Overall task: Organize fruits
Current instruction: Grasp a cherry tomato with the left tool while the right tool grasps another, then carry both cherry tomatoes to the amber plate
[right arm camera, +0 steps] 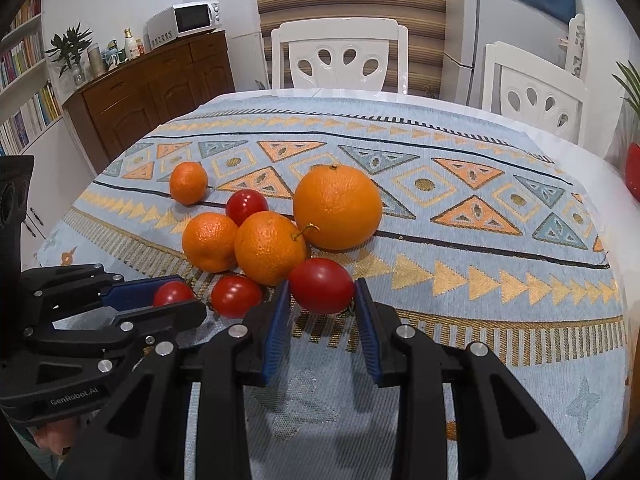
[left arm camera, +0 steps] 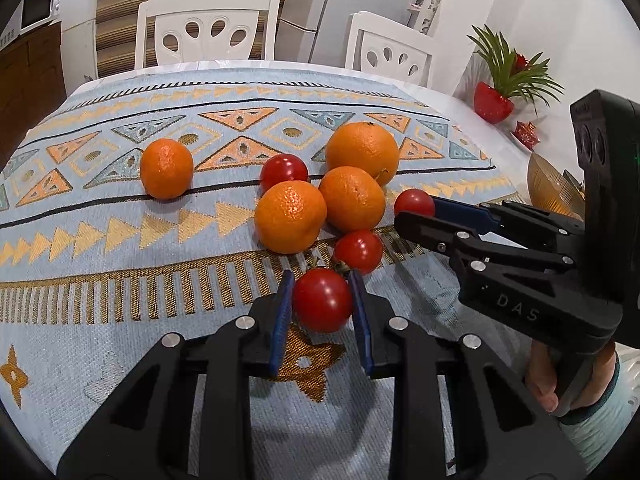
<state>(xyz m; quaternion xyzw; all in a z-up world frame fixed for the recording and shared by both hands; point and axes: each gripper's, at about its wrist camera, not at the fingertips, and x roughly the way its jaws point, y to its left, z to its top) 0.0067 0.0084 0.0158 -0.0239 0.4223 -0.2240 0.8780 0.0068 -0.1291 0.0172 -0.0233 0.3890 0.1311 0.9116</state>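
Got the left hand-held gripper [left arm camera: 320,276] closed round a small, glossy, round red tomato [left arm camera: 322,304]. Blue pads [left arm camera: 282,312] snug on both sides of it, on the near side of the big round orange [left arm camera: 362,152], with the rest of the heap in between. Same deal with the right hand-held gripper [right arm camera: 322,283]: clamped on a slightly plumper red tomato [right arm camera: 320,286], just in front of that big orange. Both tomatoes down on the blue-and-orange patterned woven cloth [right arm camera: 480,280] over the worktop, not lifted yet.

Handling-wise, would treat these as light, smooth-skinned, a bit slippery and dead easy to squash. Best to hold across the widest middle and squeeze just enough to stop any rolling, nothing more. Also worth keeping the pads off the stalk end.

Three smaller dimpled oranges [right arm camera: 270,248] crowded against the near-left side of the big orange. Probably firmer, heavier and grippier. Might struggle to fit the big one between the jaws, though.
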